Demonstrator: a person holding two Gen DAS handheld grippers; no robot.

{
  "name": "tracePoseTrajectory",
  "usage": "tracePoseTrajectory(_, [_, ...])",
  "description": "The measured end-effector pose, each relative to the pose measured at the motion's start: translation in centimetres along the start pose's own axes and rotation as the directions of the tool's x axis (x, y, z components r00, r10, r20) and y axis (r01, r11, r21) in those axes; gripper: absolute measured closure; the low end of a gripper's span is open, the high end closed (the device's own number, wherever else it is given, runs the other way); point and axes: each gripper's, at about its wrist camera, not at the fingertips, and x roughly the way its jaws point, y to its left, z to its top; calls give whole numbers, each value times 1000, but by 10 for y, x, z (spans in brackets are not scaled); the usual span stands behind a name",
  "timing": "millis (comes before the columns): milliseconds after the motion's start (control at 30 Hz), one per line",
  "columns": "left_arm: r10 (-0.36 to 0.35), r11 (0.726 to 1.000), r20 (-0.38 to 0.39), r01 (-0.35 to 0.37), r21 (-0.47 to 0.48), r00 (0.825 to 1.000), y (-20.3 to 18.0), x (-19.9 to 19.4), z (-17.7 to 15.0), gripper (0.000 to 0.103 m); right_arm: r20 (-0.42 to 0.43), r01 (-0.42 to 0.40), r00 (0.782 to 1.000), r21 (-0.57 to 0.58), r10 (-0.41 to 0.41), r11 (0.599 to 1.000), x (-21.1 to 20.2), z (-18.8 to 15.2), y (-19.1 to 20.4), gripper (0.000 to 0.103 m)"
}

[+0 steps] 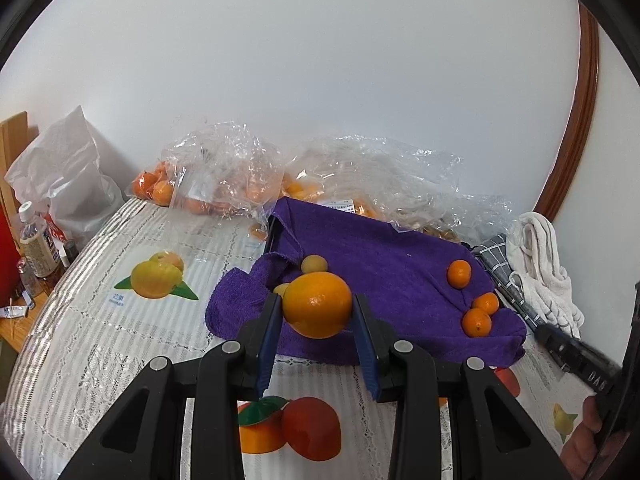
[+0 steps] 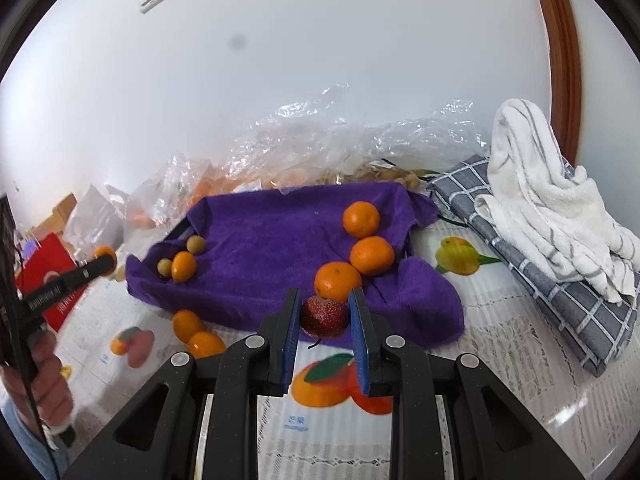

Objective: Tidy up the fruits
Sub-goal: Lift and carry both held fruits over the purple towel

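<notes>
Purple cloth: a plush purple towel (image 2: 280, 240) lies draped over a shallow tray on the worktop (image 2: 500, 340), which wears a white lace-patterned cover printed with fruit.
Left hand-held gripper (image 1: 316, 312): its blue pads are closed on a round orange citrus fruit (image 1: 317, 304), held above the near left end of the towel.
Right hand-held gripper (image 2: 324, 312): clamped tight on a small dark-red speckled fruit (image 2: 324, 317), at the towel's near edge.
Right end of the towel: three small orange mandarins (image 2: 372, 255) in a line.
Left end of the towel: one mandarin (image 2: 184, 266) with two small tan round fruits (image 2: 196, 245) beside it.
On the worktop: two mandarins (image 2: 196, 332) just in front of the towel.
Behind: crumpled clear plastic bags (image 1: 224, 168) holding more fruit.
Right side: a white towel (image 2: 540, 200) on a folded grey checked cloth (image 2: 560, 300).
</notes>
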Motion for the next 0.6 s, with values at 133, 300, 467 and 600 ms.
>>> tracePoseTrajectory(133, [10,1000,15,-10,11,1000,1,-2,2,70,21,20,1000,-34,-19,999,-1,17,5,79])
tracePoseTrajectory(300, [35,999,31,-35,-2,999,10,-3,7,70,21,20,1000,-44,-19,999,7,38,1,79])
tracePoseTrajectory(467, [45,999,28,-45,-16,999,16,-1,8,70,-20,24,999,-39,-25,999,32,52,-7,79])
tracePoseTrajectory(600, [49,999,11,-48,-24,999,19,4,7,70,-64,15,998,-59,-19,998,61,62,-5,79])
